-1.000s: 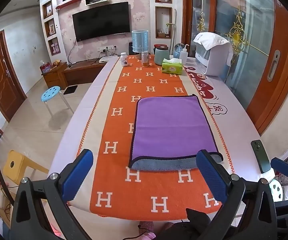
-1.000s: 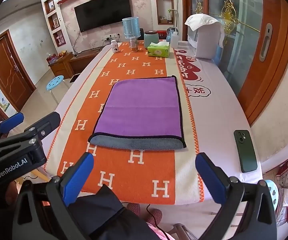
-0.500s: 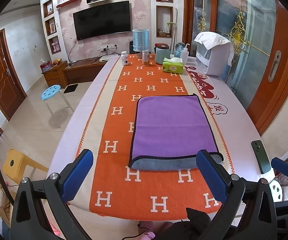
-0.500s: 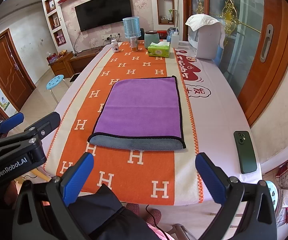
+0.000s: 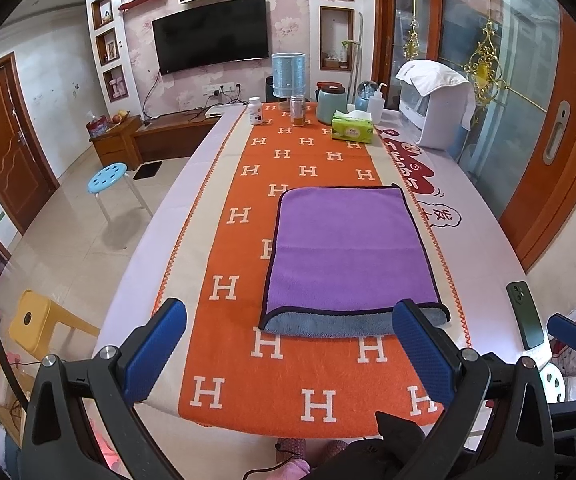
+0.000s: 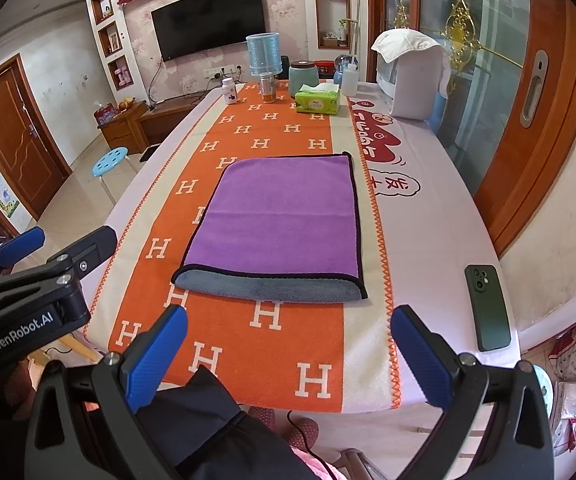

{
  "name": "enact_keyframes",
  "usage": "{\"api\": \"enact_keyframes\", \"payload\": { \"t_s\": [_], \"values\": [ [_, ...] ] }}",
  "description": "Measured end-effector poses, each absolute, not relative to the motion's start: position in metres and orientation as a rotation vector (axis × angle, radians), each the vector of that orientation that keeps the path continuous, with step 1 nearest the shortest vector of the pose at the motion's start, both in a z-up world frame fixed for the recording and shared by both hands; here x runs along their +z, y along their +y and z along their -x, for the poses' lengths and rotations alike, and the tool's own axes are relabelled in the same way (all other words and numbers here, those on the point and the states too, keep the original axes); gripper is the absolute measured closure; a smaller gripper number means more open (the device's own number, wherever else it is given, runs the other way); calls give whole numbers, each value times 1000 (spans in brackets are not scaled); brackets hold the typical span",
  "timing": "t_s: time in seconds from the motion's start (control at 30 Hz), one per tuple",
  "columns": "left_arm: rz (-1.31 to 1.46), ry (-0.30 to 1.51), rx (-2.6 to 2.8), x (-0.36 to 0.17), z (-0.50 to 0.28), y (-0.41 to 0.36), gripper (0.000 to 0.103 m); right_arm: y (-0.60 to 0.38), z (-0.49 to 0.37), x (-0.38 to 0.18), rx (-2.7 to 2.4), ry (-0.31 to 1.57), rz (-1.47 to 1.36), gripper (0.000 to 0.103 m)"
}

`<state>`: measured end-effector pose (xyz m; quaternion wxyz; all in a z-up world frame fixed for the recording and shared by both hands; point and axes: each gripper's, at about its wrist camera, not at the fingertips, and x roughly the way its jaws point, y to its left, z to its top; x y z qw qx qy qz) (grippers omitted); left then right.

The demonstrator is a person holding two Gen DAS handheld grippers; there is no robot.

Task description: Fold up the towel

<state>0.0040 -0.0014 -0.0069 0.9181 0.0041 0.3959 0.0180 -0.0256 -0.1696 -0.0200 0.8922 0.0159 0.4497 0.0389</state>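
A purple towel (image 5: 348,248) with a dark hem and a grey underside lies folded flat on the orange H-patterned runner (image 5: 288,368); it also shows in the right wrist view (image 6: 284,216). Its grey lower layer sticks out along the near edge. My left gripper (image 5: 288,344) is open and empty, held above the table's near edge, short of the towel. My right gripper (image 6: 288,348) is open and empty, also near the front edge. The left gripper's body (image 6: 28,296) shows at the left of the right wrist view.
A dark green phone (image 6: 488,308) lies on the table at the near right. At the far end stand a green tissue box (image 6: 318,100), jars, bottles and a white appliance (image 6: 412,76). A blue stool (image 5: 108,172) and a yellow stool (image 5: 36,320) stand left of the table.
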Motion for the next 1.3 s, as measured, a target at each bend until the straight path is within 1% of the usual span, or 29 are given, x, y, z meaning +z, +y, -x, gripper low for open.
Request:
{"api": "enact_keyframes", "payload": {
  "t_s": [0.63,1.3],
  "values": [
    [47,854,64,-13,4,-2,1,-178,27,-26,140,943,-3,1],
    [140,958,58,-47,-23,-4,1,-196,4,-36,265,902,12,2]
  ]
}}
